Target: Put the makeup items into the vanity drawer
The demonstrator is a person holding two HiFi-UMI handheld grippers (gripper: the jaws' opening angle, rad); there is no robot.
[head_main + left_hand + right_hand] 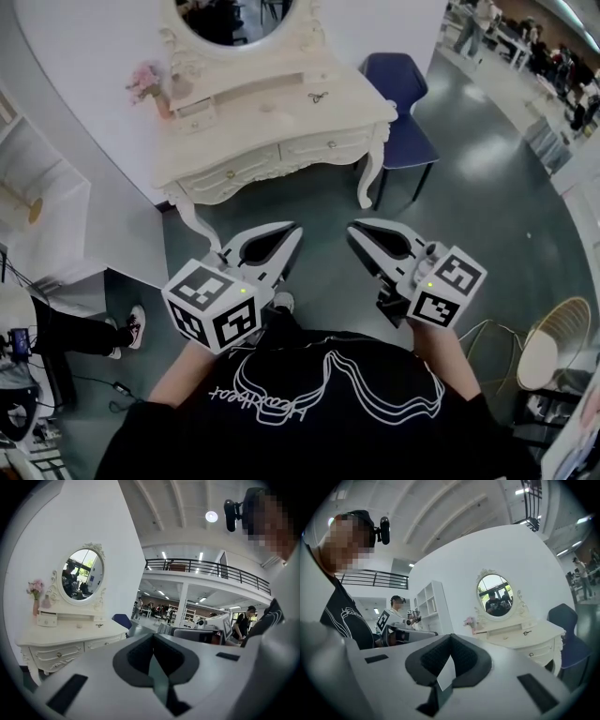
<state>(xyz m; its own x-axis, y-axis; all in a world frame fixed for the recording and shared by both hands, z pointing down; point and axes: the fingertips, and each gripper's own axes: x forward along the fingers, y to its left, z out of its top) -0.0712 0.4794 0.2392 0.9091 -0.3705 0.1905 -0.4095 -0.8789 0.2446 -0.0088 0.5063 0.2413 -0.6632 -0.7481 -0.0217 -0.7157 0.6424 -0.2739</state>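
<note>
The white vanity [281,127] stands ahead against the wall, with an oval mirror [234,19] and a vase of pink flowers [150,86]. Both front drawers [234,171] look closed. A small dark item [319,97] and a small round item [267,107] lie on its top. I hold both grippers in front of my chest, well short of the vanity. My left gripper [291,230] is shut with nothing in it, and so is my right gripper [356,230]. In the left gripper view the vanity [70,639] sits at the left. In the right gripper view the vanity [525,637] sits at the right.
A blue chair [398,84] stands right of the vanity. A white shelf unit [37,187] is at the left wall. Another person's legs and shoes [127,328] are at the left. A wire chair [553,342] stands at the right. Grey floor lies between me and the vanity.
</note>
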